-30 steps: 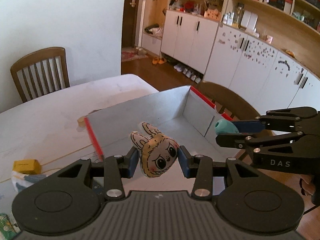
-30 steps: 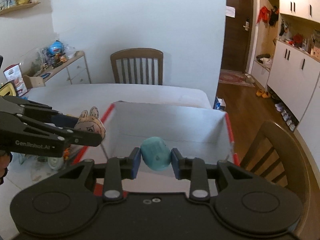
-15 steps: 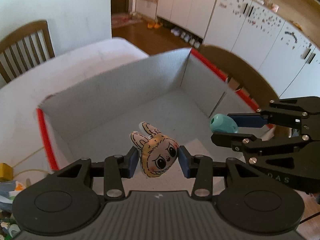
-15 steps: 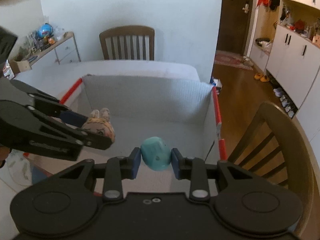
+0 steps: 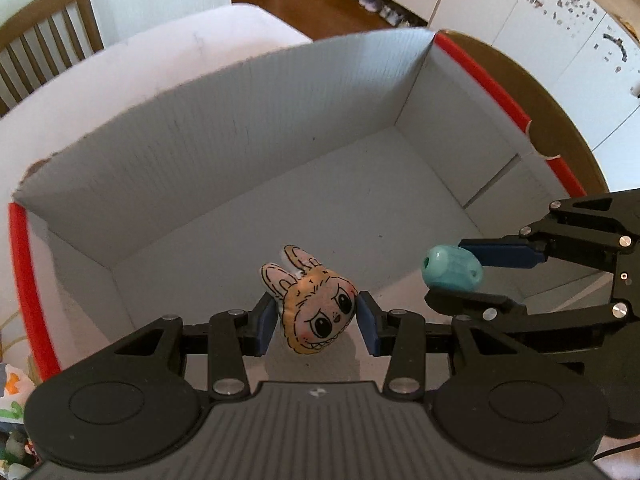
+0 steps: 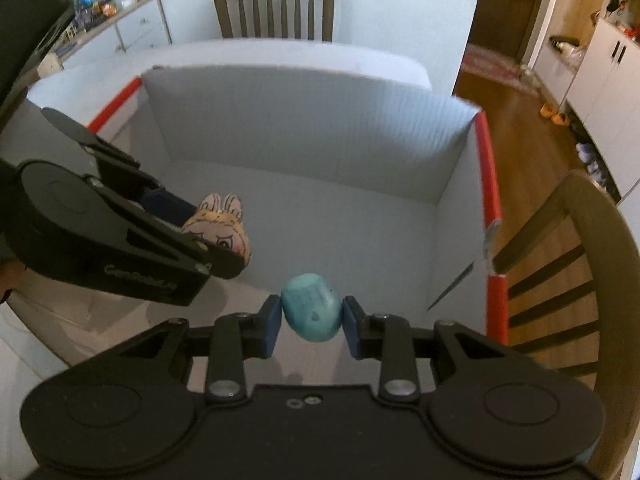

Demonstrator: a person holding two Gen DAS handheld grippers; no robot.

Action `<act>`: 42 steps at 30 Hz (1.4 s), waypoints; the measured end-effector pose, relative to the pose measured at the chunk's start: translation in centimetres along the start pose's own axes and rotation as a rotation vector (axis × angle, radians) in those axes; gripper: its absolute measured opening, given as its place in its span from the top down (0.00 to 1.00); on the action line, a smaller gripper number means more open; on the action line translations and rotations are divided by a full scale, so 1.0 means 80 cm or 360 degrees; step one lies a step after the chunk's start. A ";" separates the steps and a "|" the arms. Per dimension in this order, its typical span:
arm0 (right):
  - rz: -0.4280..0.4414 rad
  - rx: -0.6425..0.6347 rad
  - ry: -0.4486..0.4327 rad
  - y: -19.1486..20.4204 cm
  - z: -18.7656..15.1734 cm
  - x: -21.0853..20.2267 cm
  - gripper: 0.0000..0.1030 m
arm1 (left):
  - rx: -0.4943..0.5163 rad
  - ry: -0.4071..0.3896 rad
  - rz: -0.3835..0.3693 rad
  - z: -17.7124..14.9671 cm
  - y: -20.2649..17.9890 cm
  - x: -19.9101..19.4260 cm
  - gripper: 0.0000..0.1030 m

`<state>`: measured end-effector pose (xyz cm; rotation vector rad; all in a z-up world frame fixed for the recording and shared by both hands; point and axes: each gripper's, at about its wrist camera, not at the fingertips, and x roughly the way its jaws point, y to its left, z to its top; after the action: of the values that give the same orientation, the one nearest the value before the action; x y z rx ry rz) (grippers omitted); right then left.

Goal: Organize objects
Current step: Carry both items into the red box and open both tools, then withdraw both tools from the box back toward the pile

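Note:
My left gripper (image 5: 318, 316) is shut on a small plush rabbit-eared head (image 5: 312, 308) with a sad face. It hangs over the near part of an empty grey box with red-edged rims (image 5: 240, 128). My right gripper (image 6: 311, 318) is shut on a teal egg-shaped toy (image 6: 311, 312), also over the box (image 6: 320, 132) floor. In the left wrist view the right gripper (image 5: 460, 276) and teal toy (image 5: 452, 267) are at the right. In the right wrist view the left gripper (image 6: 224, 240) and plush (image 6: 222, 228) are at the left.
The box stands on a white table (image 5: 180, 40). A wooden chair (image 5: 44, 48) stands beyond the table, another chair (image 6: 568, 256) right of the box. Small clutter (image 5: 12, 392) lies on the table left of the box. White cabinets (image 5: 560, 40) line the far wall.
Both grippers have moved forward and down over the box, tilting toward its floor. Each still holds its toy.

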<state>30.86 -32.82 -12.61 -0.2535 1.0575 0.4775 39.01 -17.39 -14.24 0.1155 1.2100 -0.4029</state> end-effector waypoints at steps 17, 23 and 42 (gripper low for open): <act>-0.0015 0.0027 0.0198 0.005 0.003 0.035 0.70 | 0.0050 0.0181 0.0024 0.013 -0.001 0.025 0.50; -0.0021 0.0019 0.0204 0.010 0.002 0.036 0.64 | 0.0018 0.0147 0.0074 0.012 0.000 0.018 0.38; 0.0002 0.0095 -0.0092 0.008 0.002 -0.033 0.35 | -0.0094 -0.0263 0.0059 -0.030 0.012 -0.079 0.38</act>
<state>29.65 -32.86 -10.22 -0.1848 1.0137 0.4512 35.42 -14.31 -9.38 0.0528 1.0546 -0.3374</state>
